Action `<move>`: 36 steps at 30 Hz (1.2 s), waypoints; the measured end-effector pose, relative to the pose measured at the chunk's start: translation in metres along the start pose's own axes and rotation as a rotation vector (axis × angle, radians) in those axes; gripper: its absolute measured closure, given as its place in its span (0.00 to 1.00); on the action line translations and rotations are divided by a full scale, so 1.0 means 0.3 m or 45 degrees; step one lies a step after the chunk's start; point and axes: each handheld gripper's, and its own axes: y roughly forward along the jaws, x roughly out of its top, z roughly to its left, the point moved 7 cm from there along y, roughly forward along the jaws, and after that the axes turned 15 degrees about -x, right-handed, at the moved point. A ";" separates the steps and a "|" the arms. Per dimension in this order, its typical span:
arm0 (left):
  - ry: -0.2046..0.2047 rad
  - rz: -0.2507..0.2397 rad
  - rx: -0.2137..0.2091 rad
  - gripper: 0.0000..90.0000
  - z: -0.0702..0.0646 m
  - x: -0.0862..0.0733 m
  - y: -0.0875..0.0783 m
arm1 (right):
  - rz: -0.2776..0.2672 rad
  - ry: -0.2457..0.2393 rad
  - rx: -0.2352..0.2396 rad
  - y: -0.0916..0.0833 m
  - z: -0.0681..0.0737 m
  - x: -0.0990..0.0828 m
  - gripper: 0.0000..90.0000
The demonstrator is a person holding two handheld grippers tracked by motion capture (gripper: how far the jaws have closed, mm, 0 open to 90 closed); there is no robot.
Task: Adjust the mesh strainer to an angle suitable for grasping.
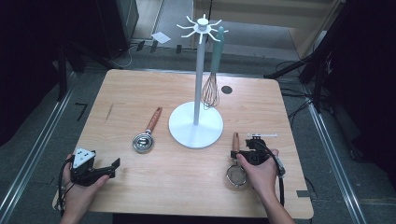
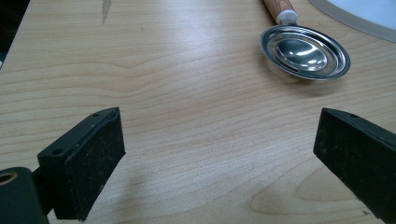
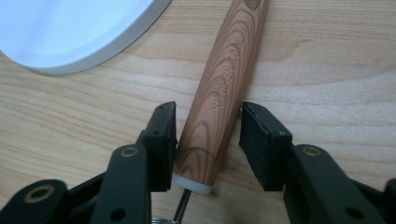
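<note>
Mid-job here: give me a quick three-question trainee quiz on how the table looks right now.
1. True or false: the whisk hangs from the white stand.
2. Which utensil's handle lies between the right gripper's jaws?
3. Fill in: the left gripper has its jaws ____, with nothing between them.
Key: 1 true; 2 the strainer; 3 open.

On the bench: one white stand [image 1: 195, 123], one whisk [image 1: 211, 88], one ladle [image 1: 144, 140], one strainer [image 1: 236, 173].
</note>
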 end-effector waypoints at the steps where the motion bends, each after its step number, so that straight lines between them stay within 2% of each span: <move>1: -0.003 -0.002 0.000 0.03 0.001 0.000 0.000 | -0.002 -0.008 -0.006 0.000 0.000 0.000 0.65; 8: 0.006 0.003 0.000 0.03 -0.002 -0.001 0.002 | 0.002 -0.046 -0.040 0.002 0.010 0.001 0.68; 14: 0.003 0.008 0.004 0.04 -0.002 -0.002 0.001 | 0.013 -0.081 -0.094 0.004 0.015 0.007 0.71; 18: 0.004 0.009 0.002 0.05 -0.002 -0.002 0.001 | 0.021 -0.117 -0.125 0.005 0.008 0.011 0.76; 22: 0.006 0.011 0.003 0.05 -0.002 -0.002 0.002 | 0.022 -0.156 -0.153 0.004 0.010 0.010 0.75; 30: 0.006 0.012 0.001 0.06 -0.002 -0.003 0.002 | 0.024 -0.227 -0.243 0.006 0.016 0.014 0.75; 34: 0.007 0.015 0.000 0.06 -0.002 -0.003 0.003 | 0.009 -0.287 -0.307 0.008 0.024 0.012 0.76; 36: 0.007 0.015 -0.001 0.06 -0.003 -0.003 0.003 | 0.016 -0.297 -0.314 0.007 0.027 0.012 0.76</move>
